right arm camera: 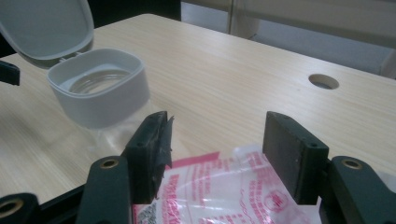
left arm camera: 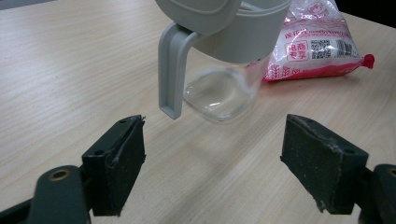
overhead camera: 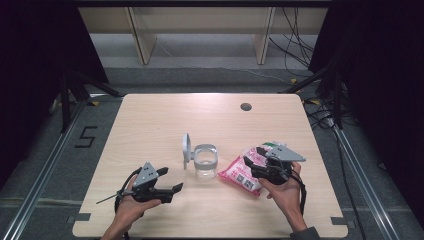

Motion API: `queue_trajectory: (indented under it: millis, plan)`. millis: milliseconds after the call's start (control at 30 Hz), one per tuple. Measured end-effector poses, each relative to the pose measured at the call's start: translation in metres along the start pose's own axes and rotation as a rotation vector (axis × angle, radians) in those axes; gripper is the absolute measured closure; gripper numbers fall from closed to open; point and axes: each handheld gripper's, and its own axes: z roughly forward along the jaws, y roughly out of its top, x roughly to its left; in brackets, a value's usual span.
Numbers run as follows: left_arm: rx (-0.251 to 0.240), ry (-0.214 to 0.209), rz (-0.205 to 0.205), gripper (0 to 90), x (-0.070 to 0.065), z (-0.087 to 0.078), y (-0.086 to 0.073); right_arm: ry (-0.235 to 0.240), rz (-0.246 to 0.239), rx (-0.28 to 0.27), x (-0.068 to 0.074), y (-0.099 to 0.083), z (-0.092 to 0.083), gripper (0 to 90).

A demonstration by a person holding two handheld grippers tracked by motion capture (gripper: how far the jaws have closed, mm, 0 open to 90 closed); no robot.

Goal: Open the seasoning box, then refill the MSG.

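Step in hand: by my reading, picking up the pink bag (overhead camera: 240, 172) so its contents can go into the clear jar (overhead camera: 205, 162).
Bag: lies flat at centre-right of the high view, just right of the jar, partly under the right gripper (overhead camera: 254, 160).
Jar: stands upright at mid-table, grey collar on top, hinged lid (overhead camera: 186, 150) tipped up on its left side; it looks empty.
Right gripper: jaws parted over the bag's upper end, pads not pressing the film; nothing gripped.
Left gripper: (overhead camera: 172, 189) released, jaws wide and empty, low on the table at lower left of the high view, pointing toward the jar.
Doing it well: I would bring the right jaws down over a gathered fold near the bag's top edge and pinch the film rather than the loose contents, which could slip. The left gripper seems well placed to steady the jar by its collar.
Surface: pale wood-grain table (overhead camera: 150, 125), with a round cable hole (overhead camera: 245, 106) at upper right.
Room: dark curtains at both sides, grey floor, cables (overhead camera: 295, 45) trailing at upper right, pale furniture legs behind.
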Motion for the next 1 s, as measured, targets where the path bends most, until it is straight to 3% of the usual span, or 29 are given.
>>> queue_trajectory:
  millis: [33,100,133,200,233,300,333,467,567,667,767,800,900,933,967,1000]
  plan:
    - [0.002,0.007,0.001,20.7,0.000,-0.001,0.000,-0.009,-0.007,-0.015,-0.002,-0.001,0.000,40.7]
    - [-0.002,0.003,-0.002,20.6,0.001,-0.001,0.000,-0.013,-0.002,-0.003,-0.006,-0.003,-0.002,39.8]
    - [0.001,0.009,0.000,20.6,0.001,-0.001,0.000,-0.038,0.017,0.006,-0.005,-0.004,-0.005,39.3]
    - [-0.002,0.006,-0.008,20.6,0.000,-0.001,0.000,-0.041,0.008,0.007,-0.009,-0.006,-0.007,38.7]
    - [0.002,0.005,0.000,20.6,0.000,-0.001,0.000,-0.046,0.029,-0.005,-0.010,-0.008,-0.007,37.9]
    - [0.006,0.005,0.003,20.2,0.000,-0.001,0.000,-0.064,-0.002,-0.001,-0.015,-0.009,-0.009,37.7]
    - [0.006,0.004,0.003,19.8,-0.001,-0.001,0.000,-0.065,0.017,0.005,-0.016,-0.011,-0.010,37.4]
    - [0.005,-0.007,-0.004,19.7,-0.001,0.001,-0.001,-0.097,0.017,0.015,-0.024,-0.017,-0.012,35.5]
    - [0.005,-0.005,-0.002,19.7,-0.002,0.001,-0.001,-0.105,0.058,0.039,-0.027,-0.020,-0.017,33.8]
    - [0.008,-0.007,0.003,19.7,-0.003,0.000,-0.001,-0.124,0.058,0.051,-0.030,-0.023,-0.018,31.3]
    - [0.010,-0.009,0.008,19.7,-0.003,0.000,-0.001,-0.131,0.091,0.056,-0.031,-0.025,-0.020,30.4]
    - [0.010,-0.009,0.008,19.7,-0.003,0.000,-0.001,-0.124,0.094,0.034,-0.032,-0.027,-0.020,29.5]
    - [0.009,-0.007,0.006,19.7,-0.003,0.000,-0.001,-0.120,0.109,0.050,-0.037,-0.029,-0.021,26.4]
    - [0.009,-0.007,0.005,19.7,-0.003,0.000,-0.001,-0.129,0.156,0.050,-0.035,-0.031,-0.022,25.4]
    - [0.007,-0.009,0.004,19.7,-0.003,0.000,-0.001,-0.135,0.126,0.067,-0.039,-0.032,-0.023,25.2]
    - [0.007,-0.010,0.005,19.7,-0.003,0.000,0.000,-0.150,0.143,0.051,-0.038,-0.033,-0.023,24.6]
